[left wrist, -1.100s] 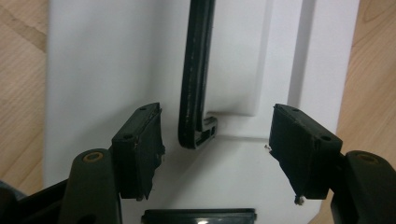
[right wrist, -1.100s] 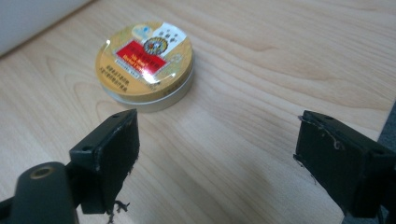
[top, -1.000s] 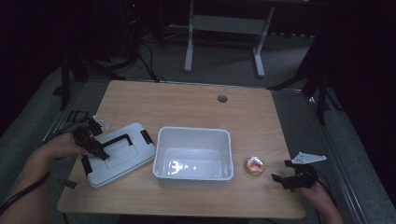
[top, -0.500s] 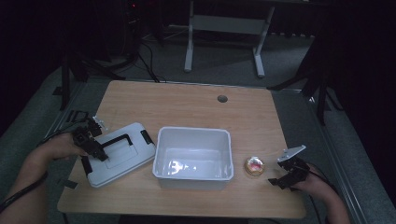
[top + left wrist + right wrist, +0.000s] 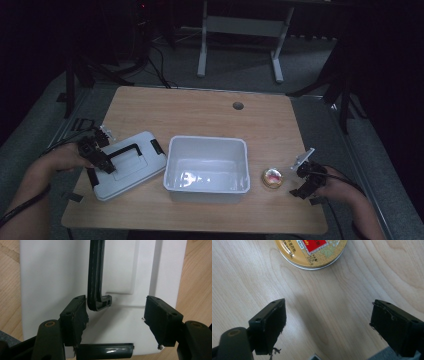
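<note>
A white box lid [image 5: 131,169] with a black handle [image 5: 125,150] lies flat at the table's left. My left gripper [image 5: 102,160] hovers at its left end. In the left gripper view this gripper [image 5: 116,315] is open; the handle's bent end [image 5: 98,290] lies between the jaws close to the left one, and a black latch [image 5: 105,351] sits at the lid's near edge. A round gold tin [image 5: 272,177] with a red label [image 5: 310,251] rests right of the white bin [image 5: 207,145]. My right gripper [image 5: 299,181] is just right of the tin, open [image 5: 329,320] over bare wood.
The wooden table [image 5: 200,112] has a round cable hole [image 5: 238,106] near its far edge. The person's forearms come in at the lower left and lower right corners. A desk frame [image 5: 240,30] stands on the dark floor beyond the table.
My right gripper has shifted a little left toward the tin and risen slightly. The left gripper and the lid have stayed where they were.
</note>
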The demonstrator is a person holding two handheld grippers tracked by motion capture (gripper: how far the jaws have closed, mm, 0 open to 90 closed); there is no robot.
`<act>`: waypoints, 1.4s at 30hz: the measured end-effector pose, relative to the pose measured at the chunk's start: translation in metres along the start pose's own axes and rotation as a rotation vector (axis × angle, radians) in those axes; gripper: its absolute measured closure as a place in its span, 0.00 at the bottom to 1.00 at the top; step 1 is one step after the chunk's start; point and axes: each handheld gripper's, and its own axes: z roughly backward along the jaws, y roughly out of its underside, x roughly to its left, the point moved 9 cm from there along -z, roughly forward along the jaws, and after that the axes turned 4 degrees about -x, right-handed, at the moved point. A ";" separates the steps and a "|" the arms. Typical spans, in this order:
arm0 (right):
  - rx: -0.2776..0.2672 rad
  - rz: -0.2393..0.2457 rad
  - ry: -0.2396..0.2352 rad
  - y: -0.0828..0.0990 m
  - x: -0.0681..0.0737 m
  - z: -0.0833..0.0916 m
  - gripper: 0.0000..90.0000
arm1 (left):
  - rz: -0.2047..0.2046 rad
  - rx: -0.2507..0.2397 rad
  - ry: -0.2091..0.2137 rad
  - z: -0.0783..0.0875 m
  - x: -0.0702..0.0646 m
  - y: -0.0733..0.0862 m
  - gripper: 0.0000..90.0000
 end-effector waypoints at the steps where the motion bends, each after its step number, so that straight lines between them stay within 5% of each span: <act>1: 0.011 0.009 0.002 -0.001 -0.001 0.001 0.14 | -0.002 -0.003 0.002 0.001 -0.001 -0.001 0.38; 7: 0.062 0.044 -0.007 -0.009 0.000 0.003 0.15 | -0.011 0.005 -0.003 0.004 -0.002 -0.002 0.38; 22: 0.070 0.110 -0.044 -0.040 0.006 0.003 0.15 | -0.011 0.013 -0.009 0.005 -0.002 -0.001 0.38; 42: 0.132 0.225 -0.058 -0.071 0.016 -0.029 0.12 | -0.008 0.017 -0.024 0.002 0.001 0.003 0.37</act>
